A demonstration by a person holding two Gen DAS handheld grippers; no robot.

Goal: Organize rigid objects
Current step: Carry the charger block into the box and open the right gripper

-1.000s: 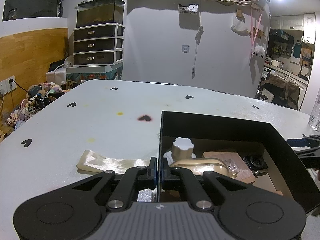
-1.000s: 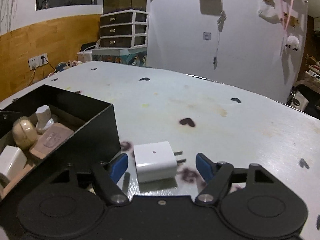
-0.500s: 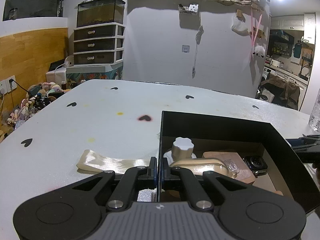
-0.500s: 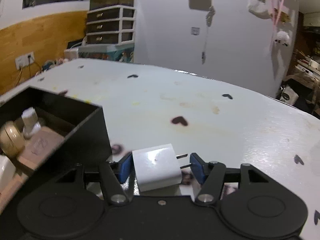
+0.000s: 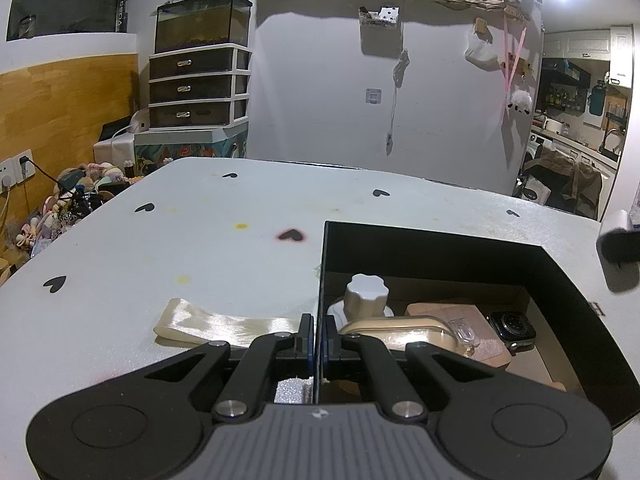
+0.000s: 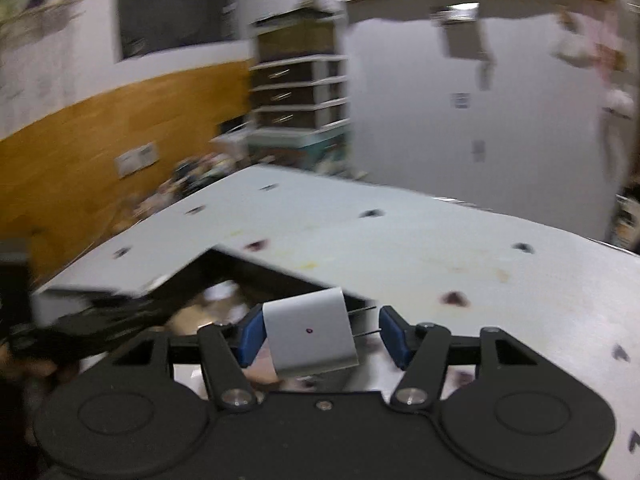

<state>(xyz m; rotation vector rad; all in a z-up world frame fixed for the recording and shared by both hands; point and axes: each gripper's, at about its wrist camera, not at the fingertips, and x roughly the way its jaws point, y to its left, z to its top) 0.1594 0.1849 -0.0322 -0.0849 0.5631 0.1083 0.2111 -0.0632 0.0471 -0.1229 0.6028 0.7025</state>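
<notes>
My left gripper (image 5: 318, 340) is shut on the near-left wall of the black box (image 5: 560, 280). The box holds a white knob (image 5: 366, 294), a beige case (image 5: 396, 330), a smartwatch (image 5: 512, 326) and a tan card. My right gripper (image 6: 320, 334) is shut on a white charger plug (image 6: 310, 332), prongs pointing right, lifted above the table next to the box's right edge (image 6: 240, 272). The right wrist view is blurred by motion. The right gripper also shows at the right edge of the left wrist view (image 5: 618, 240).
A cream ribbon (image 5: 224, 324) lies on the white table (image 5: 200, 240) left of the box. Black heart marks dot the table. A drawer unit (image 5: 200, 88) with a tank stands beyond the table's far left.
My right gripper closed on the charger plug, lifted it off the table and swung left toward the box. The left gripper has not moved.
</notes>
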